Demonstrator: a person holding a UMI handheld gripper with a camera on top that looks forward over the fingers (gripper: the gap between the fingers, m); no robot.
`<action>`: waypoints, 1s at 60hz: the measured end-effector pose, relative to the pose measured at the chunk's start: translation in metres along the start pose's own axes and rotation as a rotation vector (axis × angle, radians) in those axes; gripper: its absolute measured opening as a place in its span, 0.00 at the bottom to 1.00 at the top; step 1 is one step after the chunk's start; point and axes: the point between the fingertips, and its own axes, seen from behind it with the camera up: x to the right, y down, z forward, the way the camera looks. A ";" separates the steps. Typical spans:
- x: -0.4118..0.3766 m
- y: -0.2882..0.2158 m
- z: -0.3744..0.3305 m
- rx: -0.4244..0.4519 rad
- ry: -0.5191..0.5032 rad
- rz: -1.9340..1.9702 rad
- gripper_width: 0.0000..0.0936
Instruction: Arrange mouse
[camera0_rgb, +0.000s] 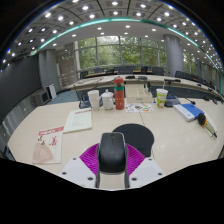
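Observation:
A black computer mouse (112, 157) sits between my gripper's (112, 150) two fingers, with the magenta pads (90, 157) pressed against both of its sides. The gripper is shut on it, and the mouse looks held above the beige table (170, 140). Just beyond the mouse and slightly to the right, a round black mouse pad (134, 134) lies flat on the table. The mouse's underside is hidden.
Past the mouse pad stand a red bottle (119, 93), two pale cups (94, 98) and a green-and-white cup (162, 96). A white notebook (78, 120) and a pink packet (46, 146) lie to the left. Blue and yellow items (190, 111) lie to the right.

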 end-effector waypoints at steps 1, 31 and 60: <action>0.001 -0.010 0.005 0.009 -0.002 -0.001 0.34; 0.089 -0.020 0.171 -0.092 0.041 -0.050 0.34; 0.110 0.001 0.159 -0.171 0.074 -0.038 0.92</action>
